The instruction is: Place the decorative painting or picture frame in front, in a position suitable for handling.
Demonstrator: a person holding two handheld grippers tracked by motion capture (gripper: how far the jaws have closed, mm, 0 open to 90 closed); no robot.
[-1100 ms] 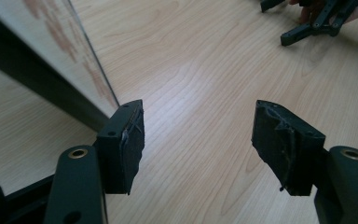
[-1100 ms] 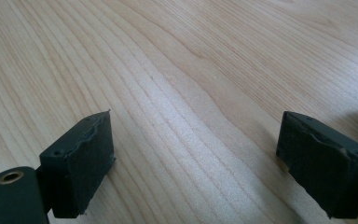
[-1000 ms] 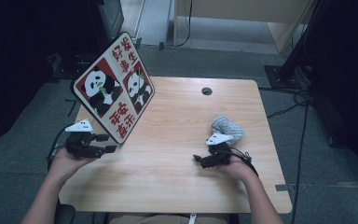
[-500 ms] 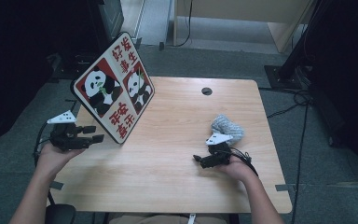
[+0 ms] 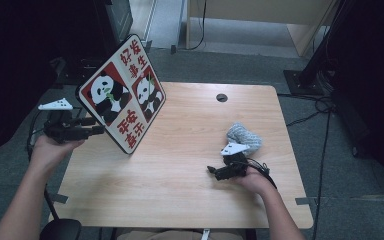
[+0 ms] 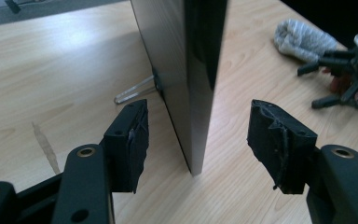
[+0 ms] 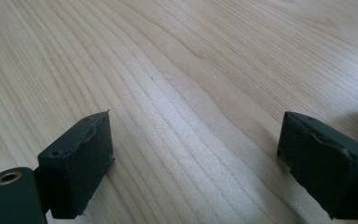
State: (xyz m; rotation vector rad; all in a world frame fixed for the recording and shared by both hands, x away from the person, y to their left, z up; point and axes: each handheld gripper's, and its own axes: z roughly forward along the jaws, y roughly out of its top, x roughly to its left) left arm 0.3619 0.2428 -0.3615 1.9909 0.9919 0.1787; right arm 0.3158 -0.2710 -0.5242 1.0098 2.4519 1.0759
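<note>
The sign (image 5: 122, 95) is seen from the high view standing tilted on the left part of the table (image 5: 180, 200), its face printed with two pandas and red characters. The left gripper (image 5: 97, 126) is held at the sign's left edge, above the table's left border. From there it cannot be told whether the edge lies between the jaws.

That is settled by the left gripper view: the sign (image 6: 186, 70) is shown edge-on, a dark slab set between the two pads, with a gap on each side, so it is straddled but not pressed. The jaws of the left gripper (image 6: 198, 144) have just been closing a little and are held wide. A wire stand (image 6: 137, 89) is also shown behind the slab, resting on the wood; it is hidden from the high view by the sign's face.

The right gripper (image 5: 215, 171) is seen lying low on the table's right part, just beside a grey cloth (image 5: 244, 137). In the right gripper view its jaws (image 7: 193, 163) are spread wide over bare wood grain, with nothing between them. The cloth (image 6: 303, 39) and the right gripper (image 6: 340, 77) are shown again farther off in the left gripper view.

A cable hole (image 5: 222, 97) is set near the table's far edge. The sign stands well apart from the cloth.
</note>
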